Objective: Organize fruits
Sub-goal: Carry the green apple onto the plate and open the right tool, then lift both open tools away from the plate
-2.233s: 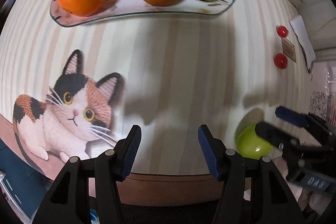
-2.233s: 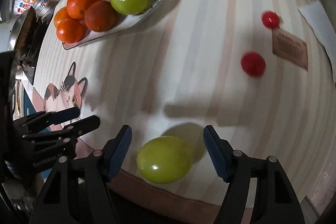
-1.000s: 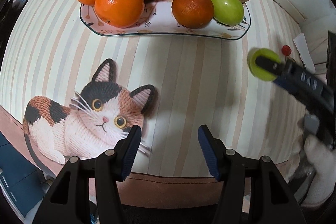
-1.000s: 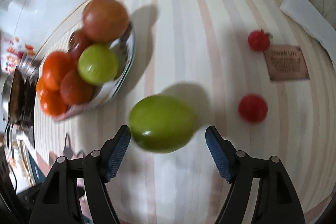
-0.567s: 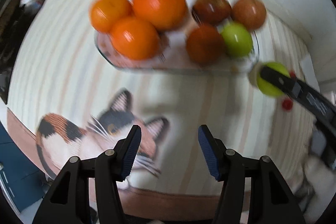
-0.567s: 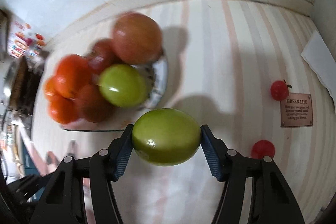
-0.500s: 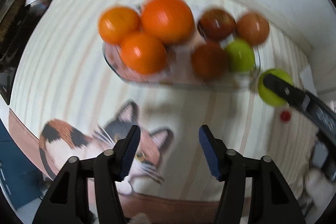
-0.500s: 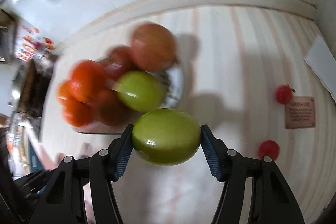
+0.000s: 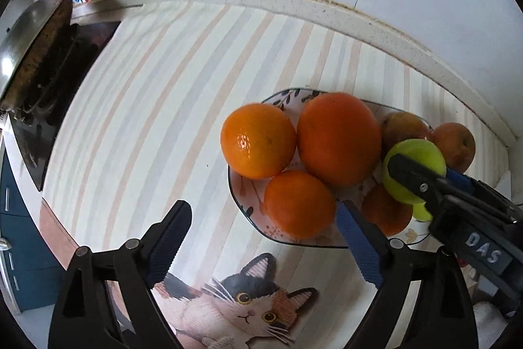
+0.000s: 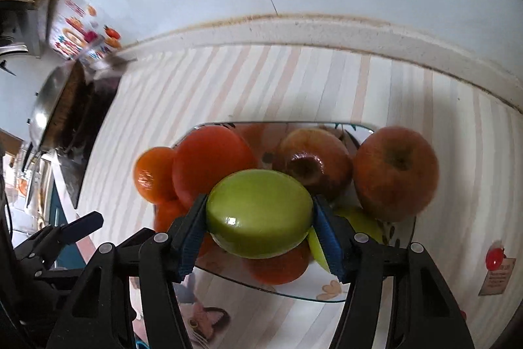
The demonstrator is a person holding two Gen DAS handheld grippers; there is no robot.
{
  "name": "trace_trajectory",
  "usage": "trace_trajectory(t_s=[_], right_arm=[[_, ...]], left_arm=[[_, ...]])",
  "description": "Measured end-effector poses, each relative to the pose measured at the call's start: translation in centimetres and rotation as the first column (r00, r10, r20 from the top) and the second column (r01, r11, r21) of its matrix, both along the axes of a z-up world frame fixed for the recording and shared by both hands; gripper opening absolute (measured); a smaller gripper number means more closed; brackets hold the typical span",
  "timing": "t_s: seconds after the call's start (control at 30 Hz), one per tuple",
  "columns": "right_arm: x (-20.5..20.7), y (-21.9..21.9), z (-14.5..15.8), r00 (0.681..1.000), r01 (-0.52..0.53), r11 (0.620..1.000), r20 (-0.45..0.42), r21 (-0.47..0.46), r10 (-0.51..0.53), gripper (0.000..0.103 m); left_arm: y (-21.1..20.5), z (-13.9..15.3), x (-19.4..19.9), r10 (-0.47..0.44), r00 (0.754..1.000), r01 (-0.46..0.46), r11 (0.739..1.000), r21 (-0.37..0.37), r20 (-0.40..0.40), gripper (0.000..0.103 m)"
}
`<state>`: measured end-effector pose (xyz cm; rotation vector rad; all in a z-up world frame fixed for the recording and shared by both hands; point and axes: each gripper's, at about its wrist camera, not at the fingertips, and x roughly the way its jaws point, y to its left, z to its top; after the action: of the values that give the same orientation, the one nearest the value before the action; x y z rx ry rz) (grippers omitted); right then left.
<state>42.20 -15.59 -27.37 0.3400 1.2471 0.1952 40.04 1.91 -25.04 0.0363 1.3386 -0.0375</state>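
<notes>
So my right gripper (image 10: 260,219) is clamped on a green apple (image 10: 260,213), pads pressed to both its sides, holding it over the glass plate (image 10: 294,291) that's piled with oranges (image 9: 258,140), red apples (image 10: 395,172) and another green apple (image 10: 359,221) peeking out underneath. My left gripper (image 9: 261,246) hangs spread wide with nothing in it, just beside the plate's near edge, over the striped mat with the calico cat print (image 9: 243,305). There's also a little red tomato (image 10: 494,258) sitting off to the right by a small card (image 10: 497,278).
</notes>
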Motion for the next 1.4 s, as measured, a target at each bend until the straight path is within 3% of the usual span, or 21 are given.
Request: trace_trajectory(t_s=[0.07, 0.23, 0.3, 0.4, 0.5, 0.67, 1.0, 1.23, 1.4], right_arm=[[-0.3, -0.1, 0.1, 1.0, -0.005, 1.0, 0.006, -0.006, 0.006, 0.067], [-1.0, -1.0, 1.8, 0.999, 0.027, 1.0, 0.041, -0.004, -0.027, 0.085], [-1.4, -1.6, 2.7, 0.997, 0.048, 0.999, 0.06, -0.023, -0.047, 0.093], [-2.6, -2.3, 4.4, 0.995, 0.069, 0.993, 0.075, -0.098, -0.062, 0.096], [-4.7, -2.7, 5.8, 0.994, 0.079, 0.977, 0.085, -0.198, -0.063, 0.097], [-8.2, -2.5, 8.4, 0.992, 0.091, 0.963, 0.109, -0.252, -0.065, 0.097], [-15.9, -1.4, 16.6, 0.967, 0.166, 0.954, 0.231, -0.25, -0.107, 0.097], [-19.9, 0.2, 21.0, 0.952, 0.172, 0.957, 0.289, -0.236, -0.1, 0.097], [-21.4, 1.0, 22.5, 0.947, 0.178, 0.959, 0.303, -0.22, -0.106, 0.099]], left_arm=[[-0.2, -0.3, -0.3, 0.005, 1.0, -0.005, 1.0, -0.005, -0.011, 0.091], [-0.4, -0.6, -1.2, 0.002, 1.0, -0.002, 1.0, -0.015, -0.019, 0.091], [-0.4, -0.4, -1.5, -0.002, 1.0, 0.002, 1.0, -0.017, -0.015, 0.091], [-0.1, 0.5, -1.9, -0.011, 1.0, 0.011, 1.0, -0.025, 0.001, 0.091], [0.2, 1.8, -2.6, -0.023, 0.999, 0.024, 0.999, -0.031, 0.024, 0.091], [0.8, 5.0, -4.7, -0.06, 0.995, 0.063, 0.997, -0.041, 0.078, 0.091], [1.7, 12.2, -10.3, -0.116, 0.974, 0.132, 0.989, -0.071, 0.194, 0.091], [2.5, 15.2, -13.5, -0.12, 0.964, 0.145, 0.985, -0.093, 0.239, 0.091], [2.7, 16.2, -15.0, -0.132, 0.956, 0.165, 0.981, -0.105, 0.262, 0.091]])
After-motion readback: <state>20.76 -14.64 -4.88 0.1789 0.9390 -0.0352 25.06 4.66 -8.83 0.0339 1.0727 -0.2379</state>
